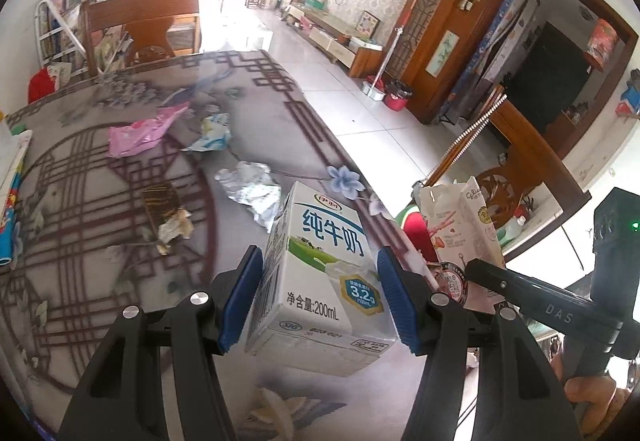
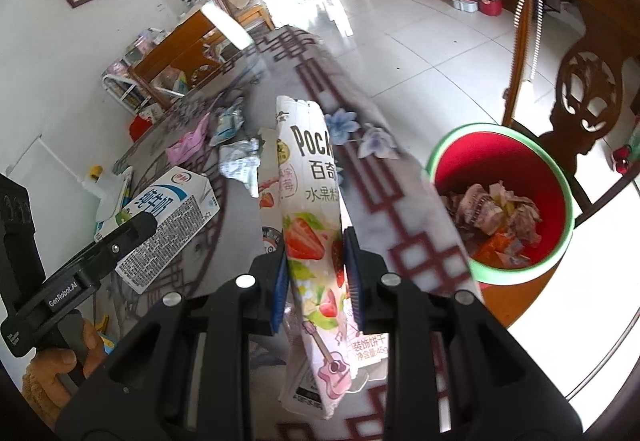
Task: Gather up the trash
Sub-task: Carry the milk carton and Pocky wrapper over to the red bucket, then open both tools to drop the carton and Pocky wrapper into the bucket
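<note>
Between the blue pads of the left gripper (image 1: 318, 293) sat a white milk carton (image 1: 320, 281), clamped on both sides and lifted clear of the patterned worktop (image 1: 100, 221). Just to its right, the right gripper (image 2: 316, 277) pinched a flattened strawberry Pocky box (image 2: 310, 225), its pads pressed against the thin pack, which stood nearly upright. Beyond the left gripper, more trash lay on the worktop: a crumpled silver wrapper (image 1: 252, 189), a pink bag (image 1: 146, 131), a blue-and-white wrapper (image 1: 212, 135) and a brown wrapper with a paper scrap (image 1: 166, 211). Ahead and to the right of the right gripper, past the worktop's edge, stood a red bin with a green rim (image 2: 504, 201), scraps already inside.
</note>
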Demonstrator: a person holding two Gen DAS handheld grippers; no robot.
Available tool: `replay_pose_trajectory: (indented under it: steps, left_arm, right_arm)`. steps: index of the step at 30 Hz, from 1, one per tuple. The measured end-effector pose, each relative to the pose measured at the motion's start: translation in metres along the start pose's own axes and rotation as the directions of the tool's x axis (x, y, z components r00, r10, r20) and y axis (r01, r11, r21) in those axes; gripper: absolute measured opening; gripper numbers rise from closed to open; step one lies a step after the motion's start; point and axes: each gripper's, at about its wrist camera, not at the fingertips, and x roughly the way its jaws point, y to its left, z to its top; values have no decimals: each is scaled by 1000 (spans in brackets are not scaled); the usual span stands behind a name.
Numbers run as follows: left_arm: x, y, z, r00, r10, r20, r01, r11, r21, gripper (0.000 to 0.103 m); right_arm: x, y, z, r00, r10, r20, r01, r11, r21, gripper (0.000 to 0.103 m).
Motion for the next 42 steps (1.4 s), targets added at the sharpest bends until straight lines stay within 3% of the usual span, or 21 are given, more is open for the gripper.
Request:
replay_pose_trajectory:
  steps: [23, 42]
  left_arm:
    - [65, -134, 17, 996, -81, -43, 85, 992, 98, 57]
    - [129, -189, 21, 985, -84, -149, 102, 988, 114, 57]
  right_arm:
    - [-45, -139, 32, 996, -64, 55, 56, 990, 132, 25]
    - [-41, -202, 54, 998, -47, 32, 40, 980, 194, 25]
